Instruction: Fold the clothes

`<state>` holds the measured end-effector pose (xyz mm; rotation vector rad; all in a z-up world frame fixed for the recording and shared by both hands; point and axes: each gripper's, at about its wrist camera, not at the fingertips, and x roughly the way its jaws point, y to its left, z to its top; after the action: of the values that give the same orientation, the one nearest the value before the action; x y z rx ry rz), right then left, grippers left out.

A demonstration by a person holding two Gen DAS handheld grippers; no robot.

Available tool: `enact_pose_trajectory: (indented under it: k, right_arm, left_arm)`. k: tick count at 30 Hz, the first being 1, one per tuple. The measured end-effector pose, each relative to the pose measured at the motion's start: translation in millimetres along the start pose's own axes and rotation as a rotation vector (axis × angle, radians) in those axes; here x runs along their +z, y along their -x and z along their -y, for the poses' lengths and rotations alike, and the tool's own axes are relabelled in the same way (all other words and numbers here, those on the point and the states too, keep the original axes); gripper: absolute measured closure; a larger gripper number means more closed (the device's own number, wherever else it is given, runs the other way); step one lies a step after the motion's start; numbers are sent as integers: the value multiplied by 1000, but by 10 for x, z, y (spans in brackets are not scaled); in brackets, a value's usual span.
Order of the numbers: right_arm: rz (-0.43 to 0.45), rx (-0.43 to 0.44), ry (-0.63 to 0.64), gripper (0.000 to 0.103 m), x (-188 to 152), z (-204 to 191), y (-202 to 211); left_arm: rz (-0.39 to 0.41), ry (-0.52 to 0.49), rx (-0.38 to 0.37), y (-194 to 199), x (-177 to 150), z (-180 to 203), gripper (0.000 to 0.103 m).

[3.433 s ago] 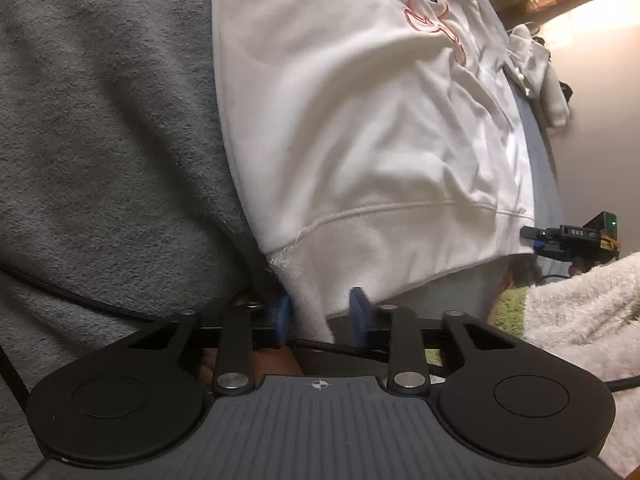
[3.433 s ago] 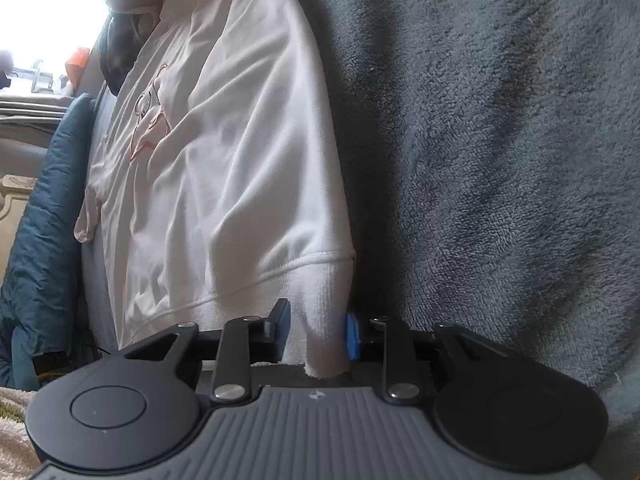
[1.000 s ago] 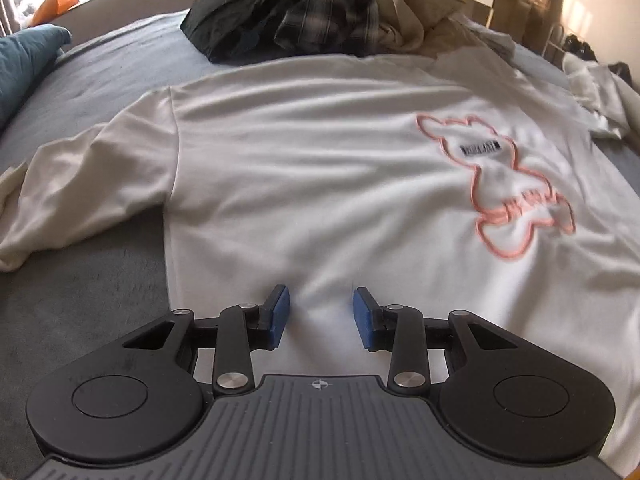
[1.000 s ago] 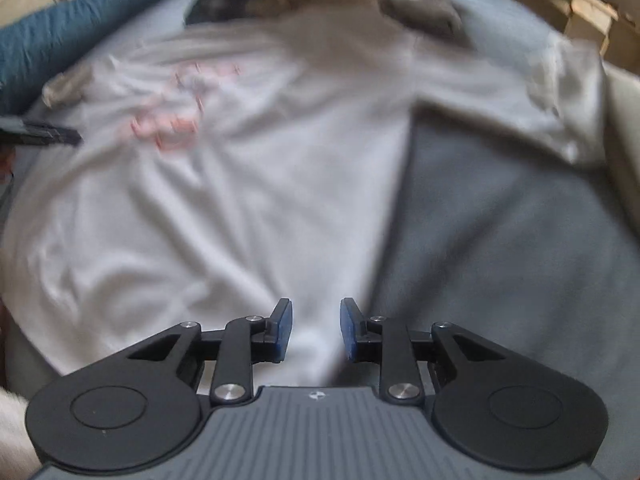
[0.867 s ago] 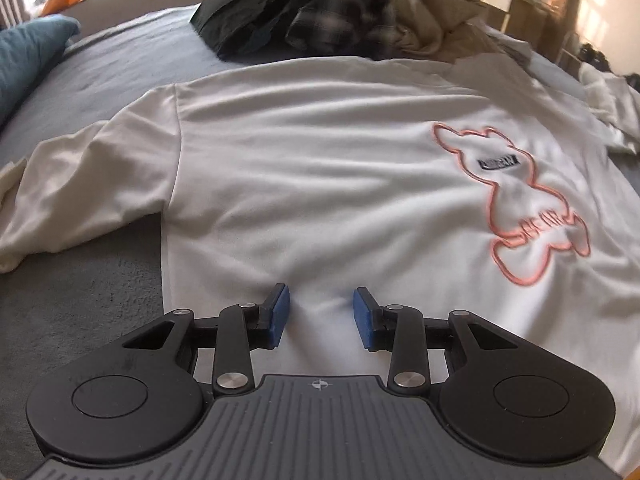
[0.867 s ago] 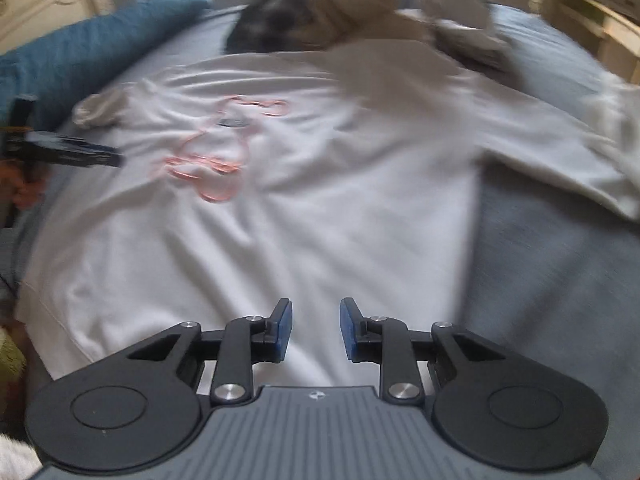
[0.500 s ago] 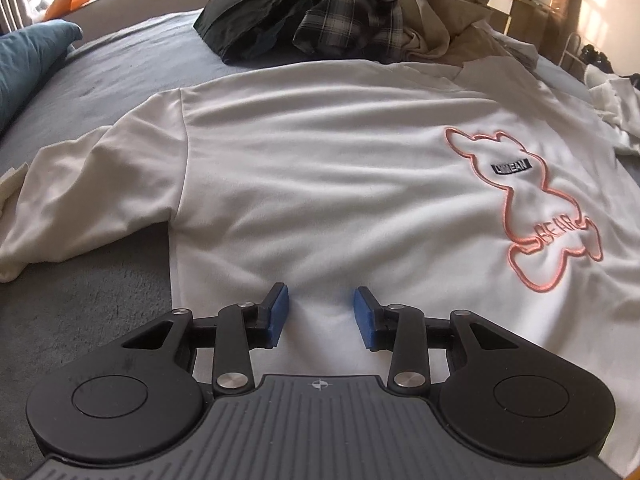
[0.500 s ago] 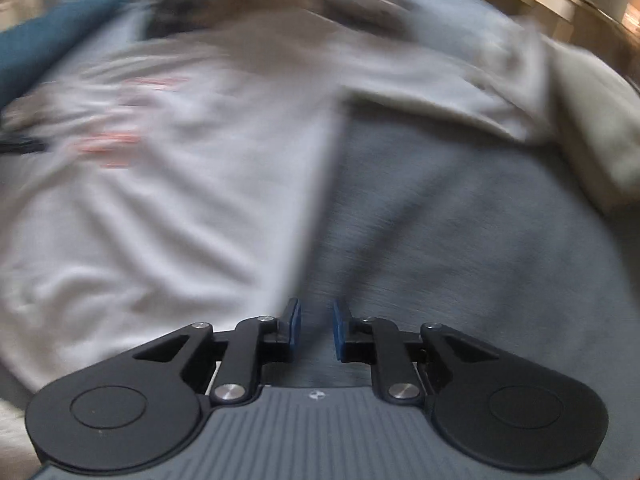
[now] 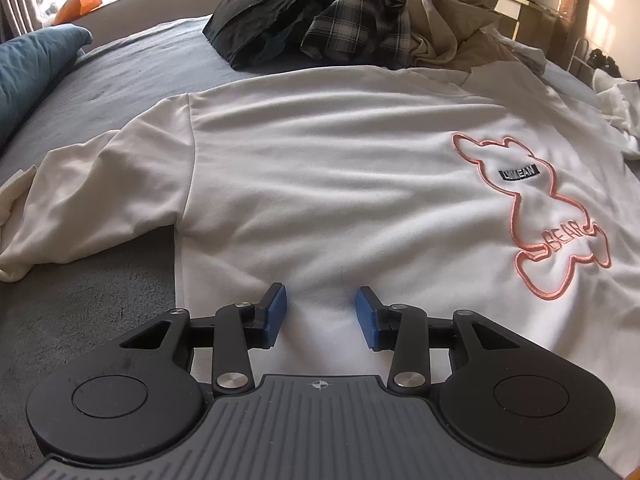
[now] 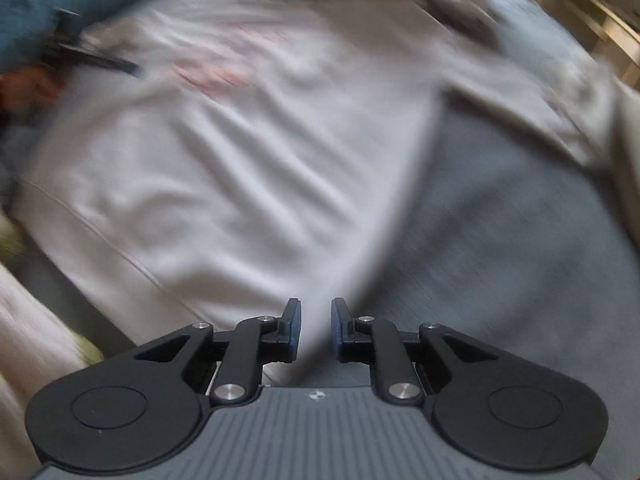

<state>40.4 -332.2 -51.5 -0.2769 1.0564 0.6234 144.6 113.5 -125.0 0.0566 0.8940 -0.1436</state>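
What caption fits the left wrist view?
Left gripper, open, over the hem of a white sweatshirt spread flat on a grey bed, clothes pile behind.

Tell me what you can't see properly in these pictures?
- Right wrist view: everything is smeared by motion blur, so the print on the white sweatshirt is unreadable.
- Left wrist view: the sweatshirt's hem is hidden behind the left gripper.
- Left wrist view: the far sleeve runs off the right edge.
- Clothes pile: the separate pieces overlap, so they can't be counted.
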Motion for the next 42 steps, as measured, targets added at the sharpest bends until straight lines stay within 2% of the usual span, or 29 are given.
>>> enact_pose_trajectory:
  k: [1,3,6,9,11,14,16,19,21,22,23,25,28,31,32,34,38,40,41,42]
  right_arm:
    - [13,39,30,87,46,-92,-59]
    - [-23,62,85,87,44,-189,-255]
    - [-153,-32,101,87,-201,3,-399]
    - [-163,-74,-16,88,-285,269,-197]
    - [-148,-120,-36,87,-244,318,-51]
    - [-60,-67,-76,87,-81,207,23]
    - [13,-4,-83,87,69,68,-60]
    - [93,94,-119,86,308,-157,-302]
    - [122,150,-142,86,413,-314,-495]
    - [134,169,-148,86,451,-398,-595]
    - [139,191,-148,86,483,-470,-672]
    - [141,220,-131,86,523,-609,-795]
    - [122,198,-98,86,470,-766,-838]
    - [111,178,-129,86,387,-785,-824]
    - [110,175,-143,86,367,-785,-817]
    - [112,174,-168,86,330,-789,-790]
    - [120,174,-185,86,322,-844,-816]
    - [116,183,-192,86,334,-876,-870]
    - [114,188,-196,86,340,-893,-899]
    - [115,191,-195,86,346,-906,-917]
  left_arm:
    - [0,0,-1,6,1,-4,64]
    - [-1,-4,0,22,5,-13,64]
    - [2,-5,27,70,-6,-83,64]
    - [2,7,50,122,-15,-169,64]
    - [14,35,51,186,-19,-225,64]
    - [52,28,0,333,0,-162,64]
    - [68,-21,-117,460,-11,-13,64]
    - [25,-126,-275,519,-90,268,64]
    - [-4,-180,-281,449,-154,401,64]
    - [-15,-199,-245,368,-178,442,66]
    - [-21,-190,-209,283,-173,418,69]
    - [-10,-155,-123,139,-114,297,71]
    - [45,-78,28,-34,47,6,70]
    - [70,-35,159,-211,220,-326,70]
    - [77,-15,180,-234,280,-424,70]
    - [97,41,137,-155,403,-490,73]
    - [125,-43,-125,101,407,-113,72]
    - [66,-137,-284,126,315,166,70]
    - [40,-180,-309,98,263,279,70]
    - [13,-225,-293,42,200,383,70]
